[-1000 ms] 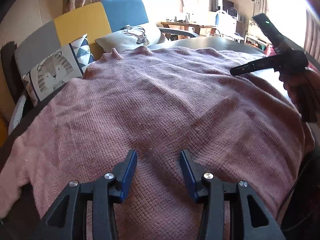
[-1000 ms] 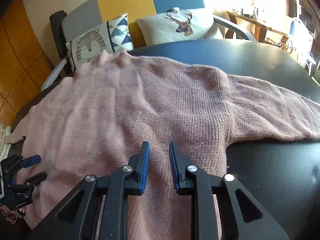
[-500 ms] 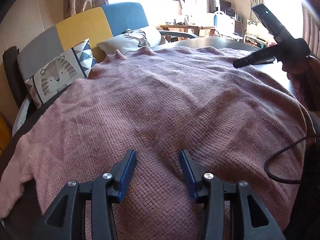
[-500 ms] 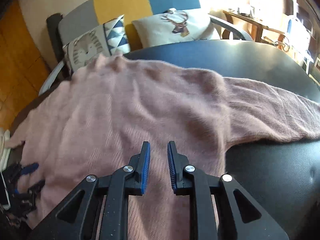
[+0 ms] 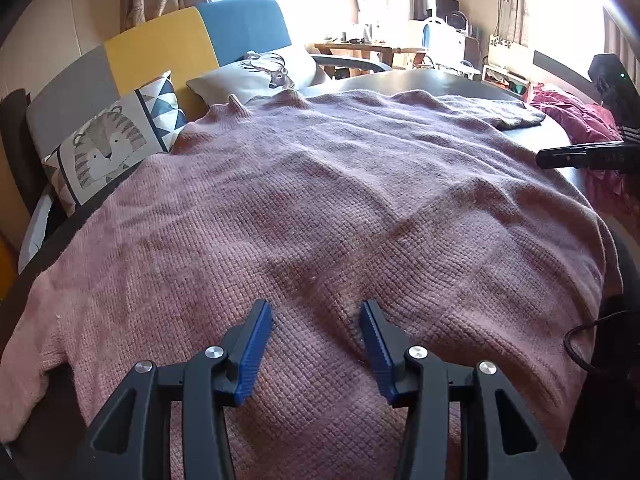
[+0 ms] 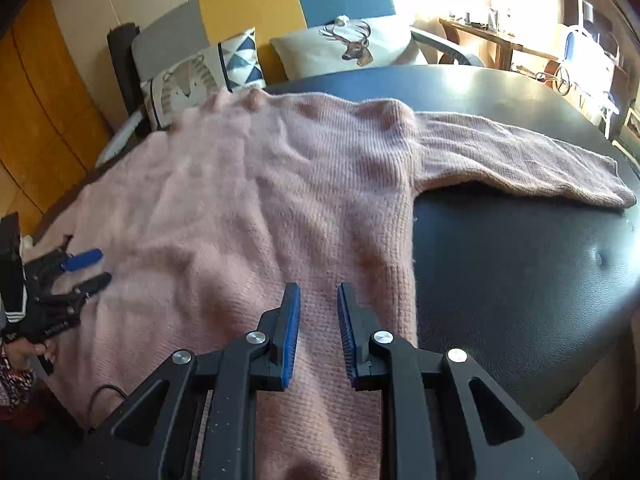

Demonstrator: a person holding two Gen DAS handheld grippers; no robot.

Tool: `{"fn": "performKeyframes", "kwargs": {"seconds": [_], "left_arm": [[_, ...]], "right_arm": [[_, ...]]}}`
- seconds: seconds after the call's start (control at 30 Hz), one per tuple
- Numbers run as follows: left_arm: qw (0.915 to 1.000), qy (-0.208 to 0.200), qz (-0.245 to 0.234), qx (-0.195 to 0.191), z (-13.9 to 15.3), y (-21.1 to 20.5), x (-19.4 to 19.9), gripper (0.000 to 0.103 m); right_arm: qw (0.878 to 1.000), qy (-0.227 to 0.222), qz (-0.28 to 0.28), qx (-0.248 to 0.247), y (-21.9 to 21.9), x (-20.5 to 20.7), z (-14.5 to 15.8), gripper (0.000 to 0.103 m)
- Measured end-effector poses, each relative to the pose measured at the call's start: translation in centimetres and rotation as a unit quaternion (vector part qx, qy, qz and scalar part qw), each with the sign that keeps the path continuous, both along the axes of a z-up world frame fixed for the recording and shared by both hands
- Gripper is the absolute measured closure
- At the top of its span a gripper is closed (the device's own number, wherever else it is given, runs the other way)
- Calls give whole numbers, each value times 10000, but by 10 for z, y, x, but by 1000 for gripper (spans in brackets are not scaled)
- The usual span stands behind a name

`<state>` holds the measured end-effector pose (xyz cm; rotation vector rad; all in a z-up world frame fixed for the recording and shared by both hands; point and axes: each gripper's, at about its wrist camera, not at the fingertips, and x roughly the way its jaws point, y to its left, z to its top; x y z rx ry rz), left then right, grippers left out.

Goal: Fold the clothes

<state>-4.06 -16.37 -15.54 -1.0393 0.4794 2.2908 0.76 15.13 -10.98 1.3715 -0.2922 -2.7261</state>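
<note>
A pink sweater (image 5: pixel 320 208) lies spread flat over the dark table (image 6: pixel 520 264), one sleeve stretched toward its far right edge. Both the left gripper (image 5: pixel 316 320) and right gripper (image 6: pixel 318 304) hover over the near hem, jaws apart and holding nothing.

The sweater's (image 6: pixel 280 200) left half is motion-blurred; hem cut off.

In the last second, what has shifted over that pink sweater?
The right tongs drew back toward the sweater's hem side edge and parted slightly; nothing gripped. The left tongs hold open over the pink sweater, which lies spread on the black table, right sleeve outstretched as before.
</note>
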Motion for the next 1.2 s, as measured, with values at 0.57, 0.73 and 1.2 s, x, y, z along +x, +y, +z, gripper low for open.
{"fn": "performKeyframes", "kwargs": {"seconds": [0.57, 0.73, 1.2], "left_arm": [[9993, 16, 375, 4, 4, -55, 19, 55], [9991, 64, 395, 134, -1, -64, 20, 51], [9948, -236, 831, 542, 2, -80, 10, 43]], "right_arm": [[9955, 64, 887, 319, -78, -26, -5, 76], [9853, -301, 1500, 761, -104, -31, -21, 80], [9830, -48, 1835, -35, -93, 19, 18, 84]]}}
